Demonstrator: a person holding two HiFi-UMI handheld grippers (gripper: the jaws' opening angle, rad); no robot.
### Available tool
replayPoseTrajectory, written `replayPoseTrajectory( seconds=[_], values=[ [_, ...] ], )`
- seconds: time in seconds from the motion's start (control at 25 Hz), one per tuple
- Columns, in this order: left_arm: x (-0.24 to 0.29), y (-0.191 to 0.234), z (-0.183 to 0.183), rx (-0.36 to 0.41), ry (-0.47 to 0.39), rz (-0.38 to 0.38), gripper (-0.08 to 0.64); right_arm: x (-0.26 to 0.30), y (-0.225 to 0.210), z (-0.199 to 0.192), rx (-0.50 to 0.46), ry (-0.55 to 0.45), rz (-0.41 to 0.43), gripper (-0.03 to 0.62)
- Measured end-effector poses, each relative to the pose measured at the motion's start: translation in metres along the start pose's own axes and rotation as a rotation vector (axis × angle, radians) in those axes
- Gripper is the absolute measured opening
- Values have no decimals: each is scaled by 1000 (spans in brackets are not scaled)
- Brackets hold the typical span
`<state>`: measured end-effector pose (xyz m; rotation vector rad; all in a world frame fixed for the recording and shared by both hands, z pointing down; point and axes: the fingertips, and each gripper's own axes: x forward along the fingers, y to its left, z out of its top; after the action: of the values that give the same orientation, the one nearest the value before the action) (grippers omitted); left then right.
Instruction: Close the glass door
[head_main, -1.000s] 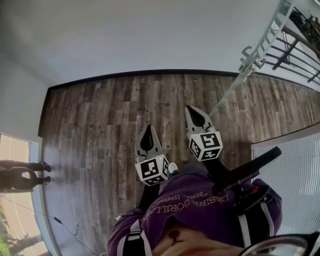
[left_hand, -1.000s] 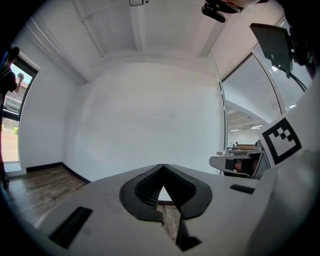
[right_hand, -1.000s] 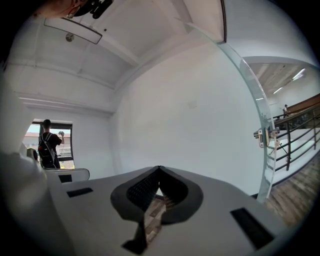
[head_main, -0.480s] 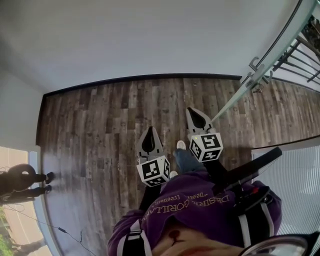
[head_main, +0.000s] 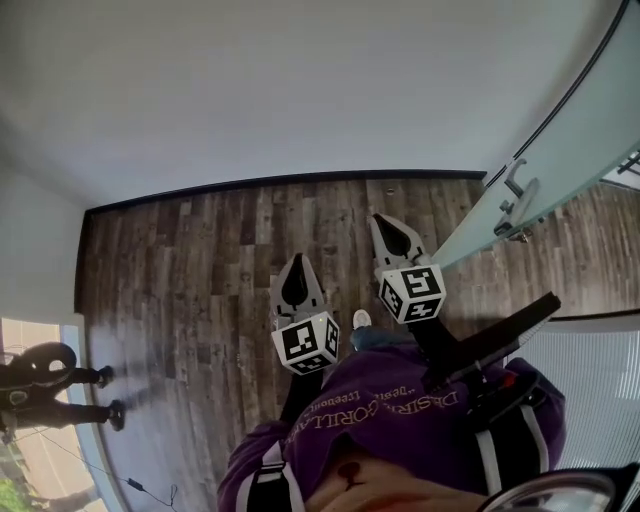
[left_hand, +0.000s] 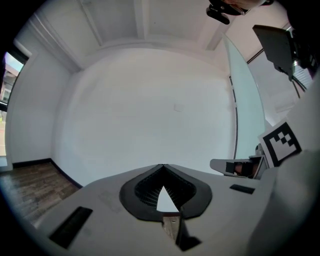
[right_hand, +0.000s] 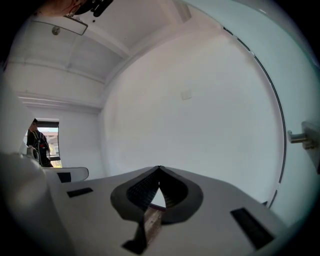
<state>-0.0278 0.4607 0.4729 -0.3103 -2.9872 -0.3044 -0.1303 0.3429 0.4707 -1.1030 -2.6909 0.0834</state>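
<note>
A white wall (head_main: 300, 90) fills the space ahead of me, with a dark wood floor (head_main: 200, 270) below it. The glass door (head_main: 590, 120) slants across the upper right in the head view, a frosted pane that is apart from both my grippers. In the right gripper view it curves along the right edge. My left gripper (head_main: 297, 262) points at the wall, its fingers pressed together with nothing between them. My right gripper (head_main: 385, 222) is just beside it, nearer the door, with its fingers also closed and empty. The metal handle (head_main: 518, 200) sticks out from the pane, right of my right gripper and not touching it.
</note>
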Motion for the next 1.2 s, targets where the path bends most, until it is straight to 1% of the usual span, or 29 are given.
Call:
replayPoseTrajectory(
  seconds=[0.12, 0.2, 0.4, 0.56, 0.76, 0.84, 1.0, 1.12, 1.2],
  values=[
    [29, -7, 3, 4, -6, -16, 2, 13, -24, 4, 0, -2, -24, -11],
    [45, -13, 7, 9, -7, -44, 2, 18, -34, 10, 2, -9, -50, -11],
    [82, -44, 7, 13, 13, -141, 2, 24, -70, 16, 18, -9, -123, -11],
    [109, -66, 9, 2, 18, -241, 2, 28, -94, 18, 26, -11, -182, -11],
    [152, -90, 4, -1, 49, -332, 2, 37, -127, 20, 44, -21, -267, -11],
    [175, -101, 3, 8, 57, -391, 2, 42, -142, 22, 54, -33, -318, -11],
    [224, -132, 9, 60, 62, -567, 2, 52, -181, 28, 92, -71, -472, -11],
    [254, -154, 18, 116, 37, -680, 2, 62, -204, 36, 102, -89, -554, -11],
    [273, -166, 22, 129, 29, -738, 2, 68, -218, 41, 108, -104, -603, -11]
  ],
)
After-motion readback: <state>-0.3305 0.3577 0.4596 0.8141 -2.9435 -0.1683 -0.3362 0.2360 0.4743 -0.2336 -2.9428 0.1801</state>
